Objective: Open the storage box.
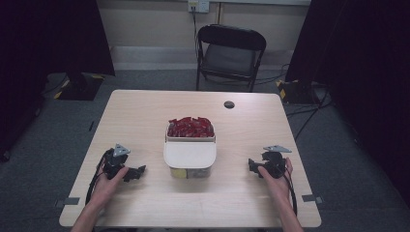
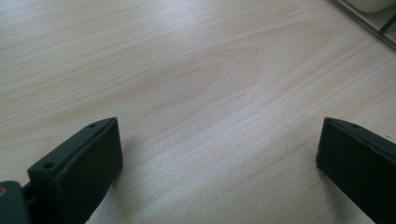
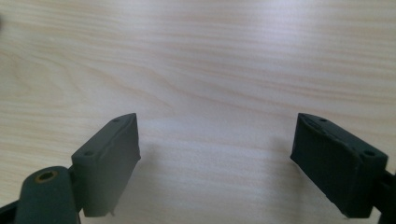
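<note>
The left tongs [image 1: 137,173] lay low on the desk [image 1: 145,116] near its left edge, held in the person's left hand [image 1: 107,180], with the jaws pointing toward the middle. In the left gripper view, the two black jaws stood wide apart with only bare pale wood between them. The right tongs [image 1: 252,166] sat near the right edge in the right hand [image 1: 276,175], jaws pointing inward as well; in the right gripper view these jaws were also parted, gripping nothing, with wood grain showing between them. Each of the tongs trailed a black cable back along the forearm toward the near edge.

Between the two tongs, at the middle of the desk and well apart from both, stood a white box [image 1: 189,155] (its near part was covered by a white lid, its far part uncovered). The uncovered part held a heap of red packets [image 1: 190,127]. Near the far edge sat a small dark round hole [image 1: 229,104]. Beyond the desk stood a black folding chair [image 1: 230,54].
</note>
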